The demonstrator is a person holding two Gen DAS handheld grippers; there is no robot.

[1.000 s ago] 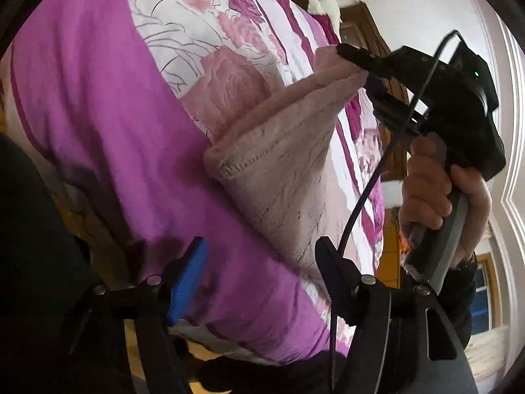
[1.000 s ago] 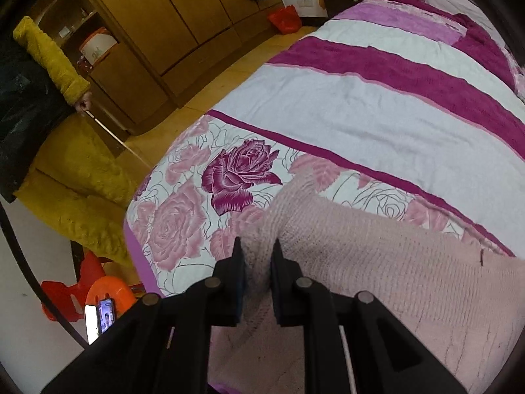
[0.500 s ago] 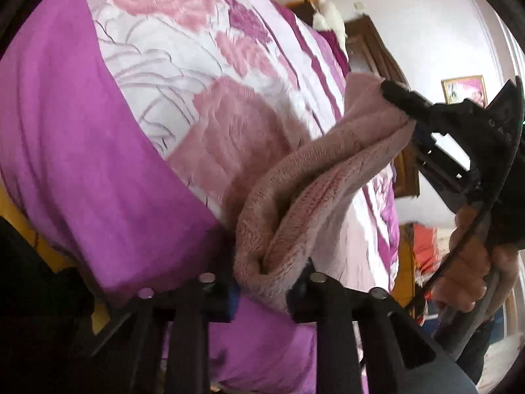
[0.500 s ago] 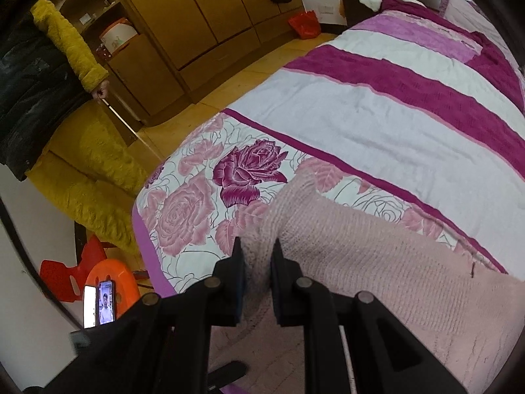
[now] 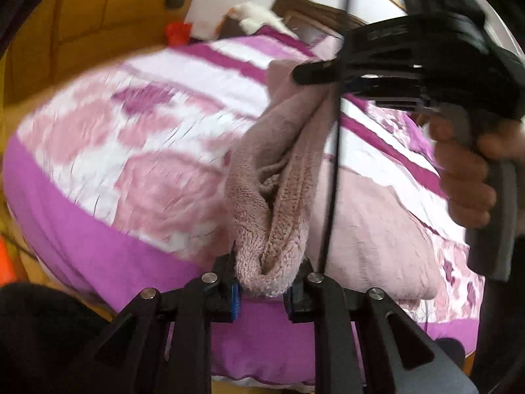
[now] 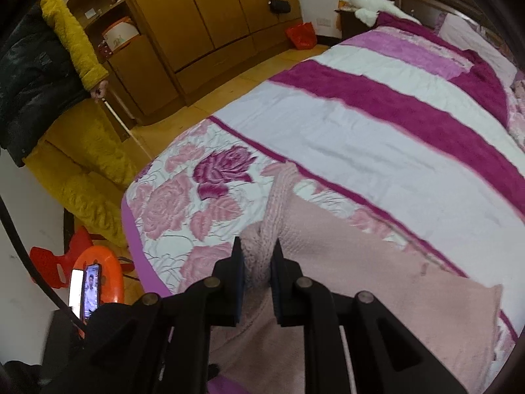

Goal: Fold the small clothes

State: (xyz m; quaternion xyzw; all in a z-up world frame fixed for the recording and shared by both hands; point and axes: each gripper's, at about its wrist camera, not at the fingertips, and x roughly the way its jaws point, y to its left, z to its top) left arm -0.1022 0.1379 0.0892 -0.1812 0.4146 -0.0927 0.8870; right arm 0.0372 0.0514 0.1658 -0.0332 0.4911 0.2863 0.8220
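Pink knitted cloth hangs pinched at two spots between my hands, over the near corner of the bed. My left gripper is clamped on a bunched, doubled edge of it, the fuzzy folds squeezed between both pads and bulging out just above them. From there the cloth runs up in a sagging ridge to my right gripper, which I see side-on in the left view, its dark tips pressed on the upper end of the fabric, with my right hand wrapped round the grey handle. A black cable drops across the front of the cloth.

In the right view the right gripper grasps a ribbed strip of the same cloth, a narrow ridge standing between the pads; the rest spreads flat over the flowered bedspread toward the bed's right side, one corner lying near the striped part. Beside the bed on the floor are an orange stool with a lit phone on it, and a wooden wardrobe stands behind.
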